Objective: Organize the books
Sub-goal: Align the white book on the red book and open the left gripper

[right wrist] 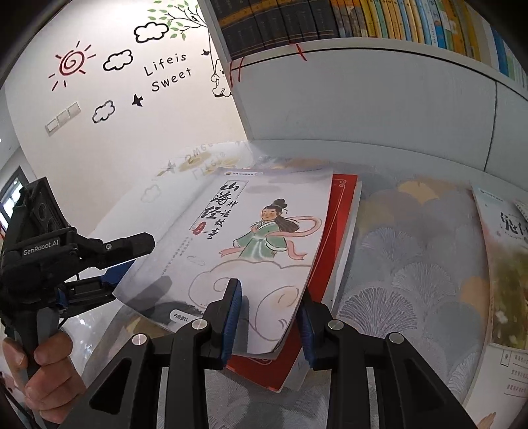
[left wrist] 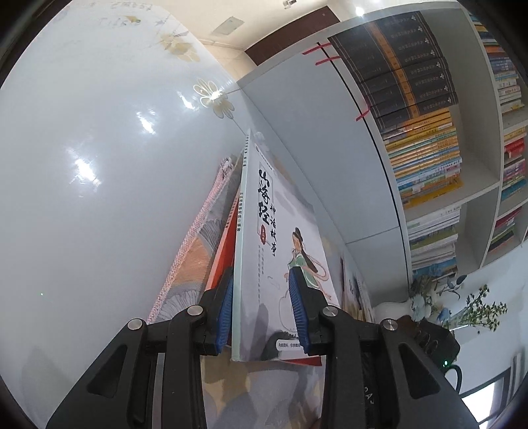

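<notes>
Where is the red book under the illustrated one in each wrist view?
Left wrist: the red book shows as a thin sliver left of the illustrated book, centre frame.
Right wrist: its right side and bottom corner stick out from under that book, centre.
Shared landmark: the dark volumes on the bookshelf.

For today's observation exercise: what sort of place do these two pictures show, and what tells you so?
Probably a children's reading room or classroom library. A white bookcase is packed with book spines, cartoon wall stickers read "Life is Sweet", and an illustrated storybook lies on the table.
</notes>
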Tool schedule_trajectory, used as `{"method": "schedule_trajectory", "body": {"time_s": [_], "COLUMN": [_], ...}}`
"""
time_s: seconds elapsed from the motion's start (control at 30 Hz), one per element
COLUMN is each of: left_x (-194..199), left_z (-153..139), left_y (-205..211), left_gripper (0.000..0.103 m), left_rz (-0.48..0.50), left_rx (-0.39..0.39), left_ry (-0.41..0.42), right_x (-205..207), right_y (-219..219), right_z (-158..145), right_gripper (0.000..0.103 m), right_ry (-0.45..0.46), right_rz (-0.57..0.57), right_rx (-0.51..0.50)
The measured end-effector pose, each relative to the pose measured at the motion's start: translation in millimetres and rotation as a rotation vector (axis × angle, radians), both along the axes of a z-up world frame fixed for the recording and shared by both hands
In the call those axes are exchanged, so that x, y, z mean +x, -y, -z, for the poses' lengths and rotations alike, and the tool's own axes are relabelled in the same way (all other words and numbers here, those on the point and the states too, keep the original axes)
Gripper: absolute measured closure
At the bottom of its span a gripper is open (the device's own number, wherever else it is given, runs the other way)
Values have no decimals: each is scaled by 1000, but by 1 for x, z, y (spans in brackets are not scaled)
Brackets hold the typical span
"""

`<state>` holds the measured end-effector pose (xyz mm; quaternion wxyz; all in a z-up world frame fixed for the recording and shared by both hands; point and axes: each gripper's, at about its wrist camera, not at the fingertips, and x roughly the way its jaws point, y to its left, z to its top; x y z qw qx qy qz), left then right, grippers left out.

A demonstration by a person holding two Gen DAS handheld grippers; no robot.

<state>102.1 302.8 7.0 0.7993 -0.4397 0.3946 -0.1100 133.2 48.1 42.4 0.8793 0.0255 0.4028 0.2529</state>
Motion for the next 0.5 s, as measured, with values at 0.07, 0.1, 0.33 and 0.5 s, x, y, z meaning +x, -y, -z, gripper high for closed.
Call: {"method": "schedule_trajectory", "body": {"time_s": [0.07,0.1,0.33,0.5], "left_x": [-1,-3,-11,-5], "left_z": [-1,-2,-5,-3], "left_y": [-3,-7,-23,-12], "left_gripper": [74,74,71,71], "left_rz": [-31,-62,-133,-96], "left_rx": [4,9,2,36], "left_ry": [2,5,28,12], "right_x": [-4,-9,-18,-13], "right_y": [-5,-9,-26,-14], "right_z": [-3,-5,-5,-5], "right_gripper": [73,73,60,57], "right_ry": [31,60,141,118], "right_rz": [-4,-9,3,29], "right_rx": [-17,-32,-154,-131]}}
